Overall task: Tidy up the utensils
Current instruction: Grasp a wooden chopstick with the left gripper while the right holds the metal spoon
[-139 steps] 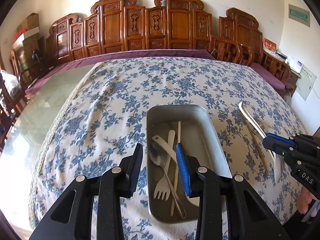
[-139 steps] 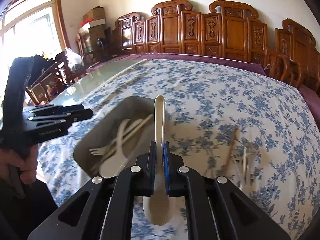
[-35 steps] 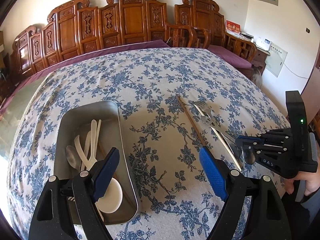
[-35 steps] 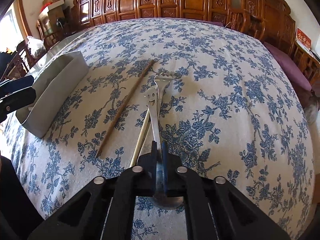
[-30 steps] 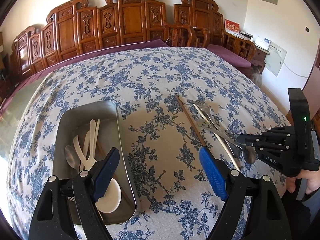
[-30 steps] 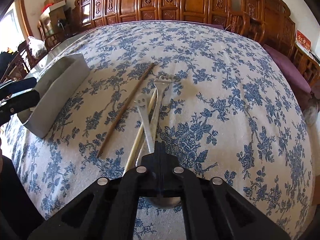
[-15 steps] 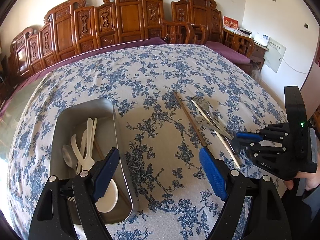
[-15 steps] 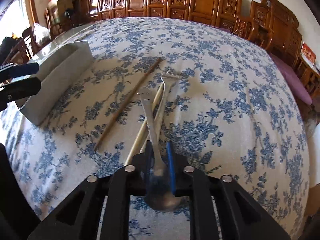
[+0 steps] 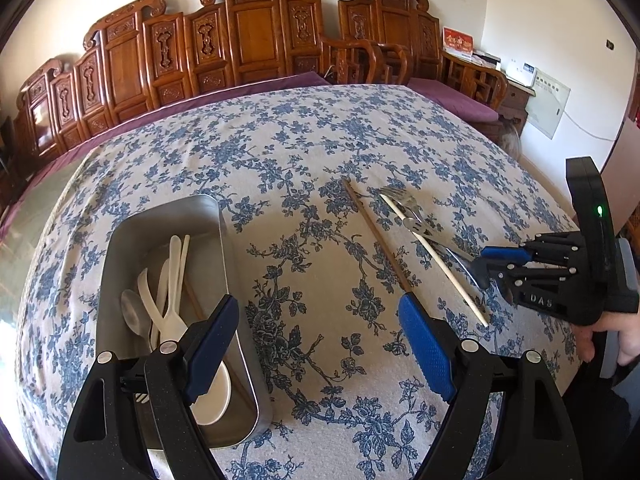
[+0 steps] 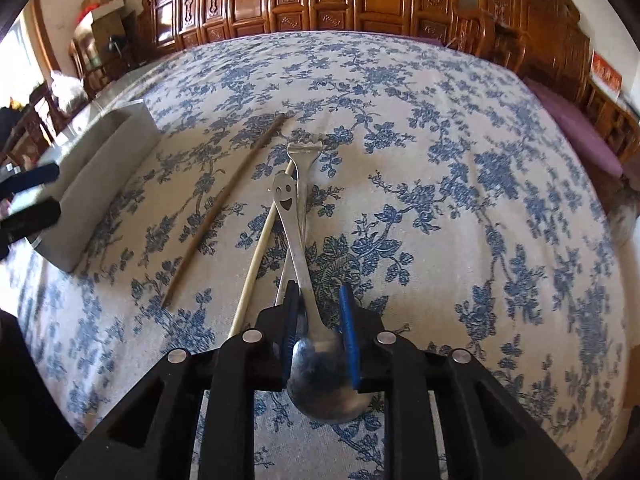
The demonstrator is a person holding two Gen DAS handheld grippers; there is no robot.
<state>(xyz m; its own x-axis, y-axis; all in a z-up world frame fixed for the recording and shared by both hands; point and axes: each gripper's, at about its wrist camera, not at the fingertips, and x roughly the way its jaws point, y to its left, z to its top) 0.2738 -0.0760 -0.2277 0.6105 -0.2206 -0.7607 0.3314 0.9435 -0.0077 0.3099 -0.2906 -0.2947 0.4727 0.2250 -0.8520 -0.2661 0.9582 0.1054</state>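
A metal tray (image 9: 212,216) at the lower left of the left wrist view holds several pale plastic spoons (image 9: 172,276) and a fork. On the cloth to its right lie a brown chopstick (image 9: 376,236), a pale chopstick (image 9: 436,260), a metal fork (image 9: 400,200) and a metal spoon with a smiley handle (image 10: 290,220). My right gripper (image 10: 318,308) is open, its pads apart on either side of the spoon's neck; it also shows in the left wrist view (image 9: 486,270). My left gripper (image 9: 320,340) is wide open and empty above the cloth beside the tray.
The table carries a blue floral cloth (image 9: 320,152). Carved wooden chairs (image 9: 256,36) line the far side. The tray's outer wall (image 10: 104,176) stands left of the loose utensils in the right wrist view. A person's hand (image 9: 608,336) holds the right gripper.
My right gripper was shut on the metal spoon a second ago and has opened; the spoon now lies between its pads, its handle swung slightly left. The left gripper has barely moved.
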